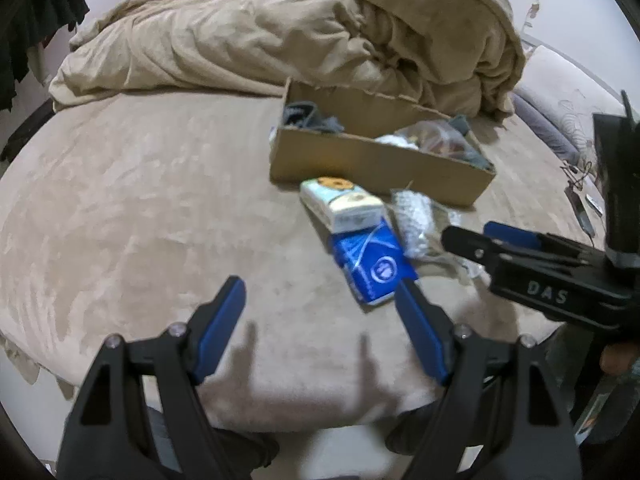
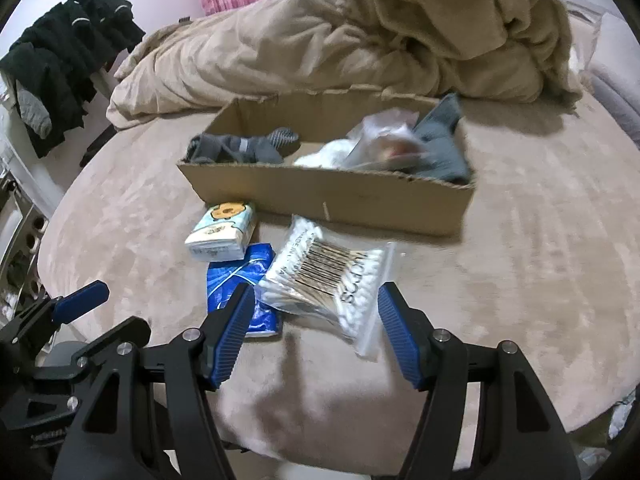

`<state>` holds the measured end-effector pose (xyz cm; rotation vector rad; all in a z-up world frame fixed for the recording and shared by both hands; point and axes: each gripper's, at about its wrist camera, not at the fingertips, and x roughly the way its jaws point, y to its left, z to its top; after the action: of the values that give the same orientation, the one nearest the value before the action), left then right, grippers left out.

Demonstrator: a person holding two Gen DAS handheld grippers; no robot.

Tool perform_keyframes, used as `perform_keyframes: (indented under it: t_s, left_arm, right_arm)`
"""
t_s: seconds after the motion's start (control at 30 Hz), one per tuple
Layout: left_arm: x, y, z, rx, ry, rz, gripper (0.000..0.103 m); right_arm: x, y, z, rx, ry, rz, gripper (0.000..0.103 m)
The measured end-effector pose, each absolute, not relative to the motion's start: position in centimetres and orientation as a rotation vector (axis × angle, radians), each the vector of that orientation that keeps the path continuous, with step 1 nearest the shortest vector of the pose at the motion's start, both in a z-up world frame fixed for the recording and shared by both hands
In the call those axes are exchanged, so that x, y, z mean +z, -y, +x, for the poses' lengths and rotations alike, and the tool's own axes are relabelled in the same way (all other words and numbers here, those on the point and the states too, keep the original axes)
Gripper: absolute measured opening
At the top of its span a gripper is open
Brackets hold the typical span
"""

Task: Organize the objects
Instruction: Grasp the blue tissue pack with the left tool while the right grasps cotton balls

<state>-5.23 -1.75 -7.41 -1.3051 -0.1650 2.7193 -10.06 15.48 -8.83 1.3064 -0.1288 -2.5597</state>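
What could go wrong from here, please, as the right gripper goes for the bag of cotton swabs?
1. The bag of cotton swabs lies partly over the blue packet, so the open right gripper might drag or pinch both.
2. The bag is thin and slippery-looking; a grasp on its loose edge may slip.
3. The left gripper, also open, hovers close by, so the two could bump over the small pile near the tissue pack and cardboard box.

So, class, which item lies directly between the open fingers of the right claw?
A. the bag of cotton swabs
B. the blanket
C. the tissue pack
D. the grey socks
A: the bag of cotton swabs lies on the bed between the right claw's spread fingers, untouched.
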Motion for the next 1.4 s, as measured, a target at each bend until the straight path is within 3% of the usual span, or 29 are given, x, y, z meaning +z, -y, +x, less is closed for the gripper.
perform_keyframes:
  t_s: [0.23,0.47,0.63,0.7,0.8,0.87,0.93,0.97,1.03,1.07,1.23,1.4]
  left_arm:
    - [-8.6,2.0,-6.6,2.707,0.192,-1.326,0.078]
    - [-10.6,0.1,-8.9,2.634,0.173,-1.369,0.079]
    - [-12.2,-1.4,-9.8,2.577,0.177,-1.408,0.078]
    - [-12.2,-1.9,-10.0,2.57,0.173,-1.399,0.079]
    - [-12.3,-2.5,-10.6,2.568,0.175,-1.392,0.079]
    - [-12.3,-2.8,-11.0,2.572,0.172,-1.388,0.078]
    - [-12.3,-3.0,-11.1,2.584,0.159,-1.375,0.078]
    - [-12.3,-3.1,-11.1,2.59,0.154,-1.373,0.075]
    - [-12.2,-3.2,-11.1,2.607,0.141,-1.367,0.059]
    - [-12.1,-3.2,-11.0,2.609,0.137,-1.361,0.056]
    - [-11.3,-3.1,-10.6,2.644,0.107,-1.324,0.03]
    - [-10.4,-3.4,-9.7,2.656,0.09,-1.283,0.017]
  right_arm:
    - [-10.7,-15.4,-12.8,-2.562,0.193,1.345,0.068]
    - [-12.9,-17.0,-13.9,-2.611,0.214,1.409,0.093]
    - [-13.5,-18.3,-14.4,-2.545,0.316,1.392,0.094]
    - [-13.3,-18.2,-14.6,-2.52,0.316,1.364,0.093]
    - [-13.2,-18.1,-15.0,-2.466,0.336,1.331,0.084]
    - [-13.2,-18.3,-15.3,-2.423,0.374,1.308,0.07]
    - [-13.2,-18.4,-15.5,-2.415,0.382,1.308,0.065]
    - [-13.2,-18.3,-15.2,-2.415,0.383,1.304,0.061]
    - [-12.9,-18.6,-14.9,-2.418,0.388,1.294,0.056]
    - [-12.7,-18.7,-14.8,-2.419,0.389,1.289,0.054]
    - [-10.9,-19.0,-13.6,-2.475,0.348,1.228,0.048]
    - [-9.0,-19.5,-12.2,-2.521,0.336,1.171,0.047]
